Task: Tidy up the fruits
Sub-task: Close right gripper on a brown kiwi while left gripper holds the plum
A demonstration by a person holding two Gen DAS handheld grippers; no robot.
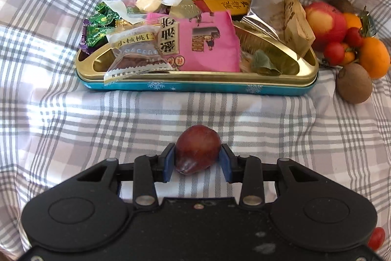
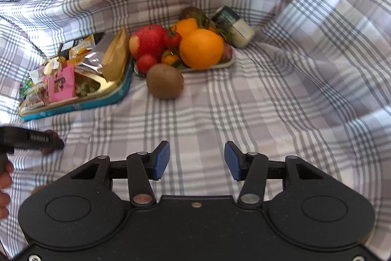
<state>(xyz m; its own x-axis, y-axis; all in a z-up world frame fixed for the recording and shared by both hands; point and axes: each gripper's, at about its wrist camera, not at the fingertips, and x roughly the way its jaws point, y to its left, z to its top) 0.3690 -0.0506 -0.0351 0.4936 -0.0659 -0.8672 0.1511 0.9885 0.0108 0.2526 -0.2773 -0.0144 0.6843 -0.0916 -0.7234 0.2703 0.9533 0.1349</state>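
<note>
Dark red fruit (image 1: 198, 153) pinched between left gripper (image 1: 198, 159) pads, low over checked cloth (image 1: 220, 109), presumably bound for fruit plate (image 2: 221, 64) beside snack tin (image 1: 195, 86); right gripper (image 2: 197, 160) spread, nothing held, kept clear

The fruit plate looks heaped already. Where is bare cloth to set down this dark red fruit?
Bare checked cloth lies open between the right gripper and the fruit plate, and right of the loose kiwi. The plate and the snack tin are crowded. The left gripper grips the dark red fruit.
</note>
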